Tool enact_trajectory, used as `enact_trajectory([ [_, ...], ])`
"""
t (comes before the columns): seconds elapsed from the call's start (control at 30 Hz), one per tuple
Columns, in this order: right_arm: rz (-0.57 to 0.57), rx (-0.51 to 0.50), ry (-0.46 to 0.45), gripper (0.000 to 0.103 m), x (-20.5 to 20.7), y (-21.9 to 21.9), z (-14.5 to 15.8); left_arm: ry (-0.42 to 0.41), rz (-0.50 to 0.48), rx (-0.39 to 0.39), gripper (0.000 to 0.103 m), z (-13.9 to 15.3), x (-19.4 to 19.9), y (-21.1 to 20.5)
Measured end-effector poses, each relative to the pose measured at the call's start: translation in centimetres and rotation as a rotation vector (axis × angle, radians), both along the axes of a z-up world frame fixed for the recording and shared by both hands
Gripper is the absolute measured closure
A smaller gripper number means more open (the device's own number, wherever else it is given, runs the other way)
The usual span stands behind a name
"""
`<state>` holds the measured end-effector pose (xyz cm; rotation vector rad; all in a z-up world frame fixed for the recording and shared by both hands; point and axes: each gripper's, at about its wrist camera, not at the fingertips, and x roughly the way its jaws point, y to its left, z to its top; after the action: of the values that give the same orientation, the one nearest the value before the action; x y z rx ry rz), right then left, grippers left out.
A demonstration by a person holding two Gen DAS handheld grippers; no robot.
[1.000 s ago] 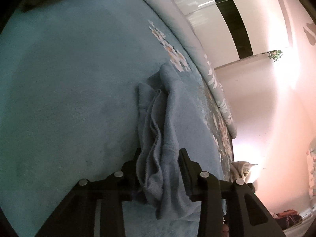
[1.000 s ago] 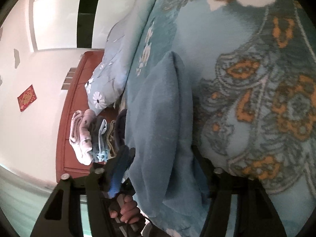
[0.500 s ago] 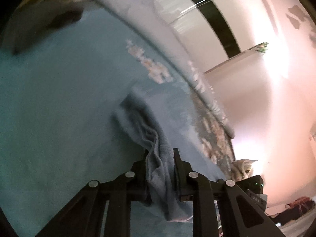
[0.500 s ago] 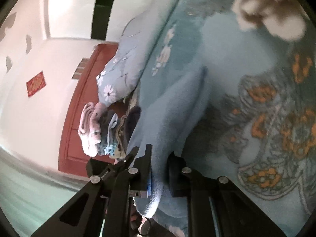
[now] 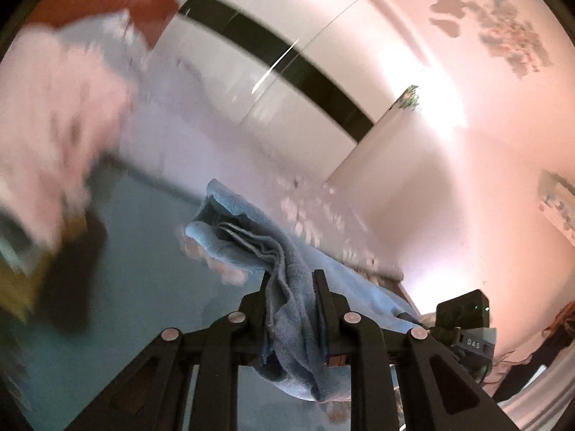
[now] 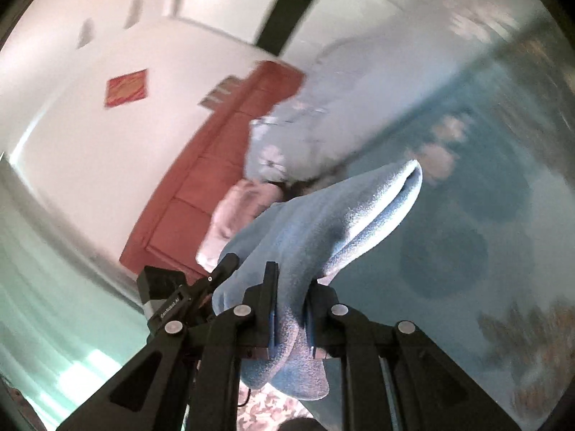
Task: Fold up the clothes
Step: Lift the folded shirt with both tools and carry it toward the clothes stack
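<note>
A light blue fleecy cloth (image 5: 251, 237) hangs in the air above the blue bed cover (image 5: 143, 287), held at two ends. My left gripper (image 5: 293, 280) is shut on one bunched, wrinkled end. In the right wrist view the same blue cloth (image 6: 323, 230) runs forward as a smooth fold, and my right gripper (image 6: 291, 287) is shut on its near end. The other gripper's body (image 5: 463, 319) shows at the lower right of the left wrist view, and at lower left (image 6: 169, 298) of the right wrist view. Both views are blurred.
A pile of clothes, pink on top (image 5: 54, 115), lies at the head of the bed by a red-brown headboard (image 6: 215, 165). A pale floral duvet (image 6: 341, 100) runs along the far side. The bed cover carries flower patterns (image 6: 521, 341). White wall with a black stripe (image 5: 287, 72) behind.
Both grippers closed on the cloth's ends, then rose and rolled, lifting the cloth off the bed cover. The views now look level across the bed instead of down at it.
</note>
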<state>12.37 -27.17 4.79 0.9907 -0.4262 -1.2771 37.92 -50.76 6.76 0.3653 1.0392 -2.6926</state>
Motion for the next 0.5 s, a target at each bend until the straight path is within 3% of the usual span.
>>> enact_trajectory([
  [0.23, 0.096, -0.105, 0.165, 0.090, 4.2, -7.9, 9.0, 0.039, 0.083, -0.113, 0.082, 7.3, 5.1, -6.3],
  [0.37, 0.160, -0.139, 0.203, 0.090, 6.6, -13.9, 11.9, 0.017, 0.172, -0.154, 0.082, 9.9, 8.4, -10.9],
  [0.5, 0.226, -0.138, 0.196, 0.090, 9.1, -21.1, 13.2, 0.022, 0.257, -0.142, 0.082, 11.4, 11.8, -16.5],
])
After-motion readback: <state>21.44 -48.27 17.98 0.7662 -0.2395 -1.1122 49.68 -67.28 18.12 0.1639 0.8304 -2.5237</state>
